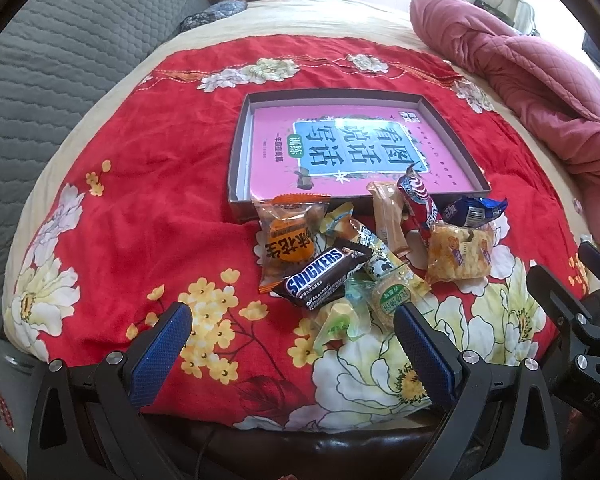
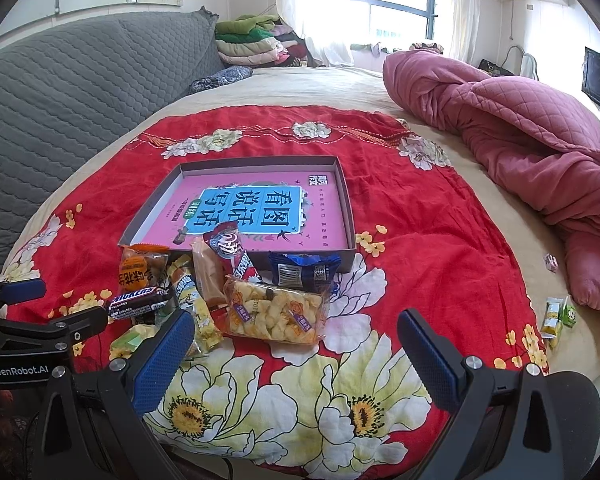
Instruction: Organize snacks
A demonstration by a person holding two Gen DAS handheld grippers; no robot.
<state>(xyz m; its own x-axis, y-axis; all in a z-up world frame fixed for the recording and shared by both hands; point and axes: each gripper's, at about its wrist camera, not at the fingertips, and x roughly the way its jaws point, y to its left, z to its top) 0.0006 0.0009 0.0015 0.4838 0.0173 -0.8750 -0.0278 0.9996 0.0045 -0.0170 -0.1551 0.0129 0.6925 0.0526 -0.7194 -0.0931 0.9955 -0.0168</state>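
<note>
Both tools hover low over the near edge of the red flowered bedspread (image 2: 420, 216), the left gripper (image 1: 292, 334) and the right gripper (image 2: 296, 340) each with tongs spread wide and holding nothing. The snack pile (image 2: 220, 292) sits heaped against the near wall of the shallow box (image 2: 350, 216), probably so each packet is a short lift inside. Two stray packets (image 2: 558, 316) lie far right.

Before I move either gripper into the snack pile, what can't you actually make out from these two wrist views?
- Green-wrapped candies: left wrist view, part hidden behind the left gripper finger; right wrist view, behind the right gripper finger.
- Snacks under the Snickers bar: buried, count unclear in both views.
- Small packets by the pink quilt: right wrist view only, too small to identify.
- Tray floor: covered by a pink book.
</note>
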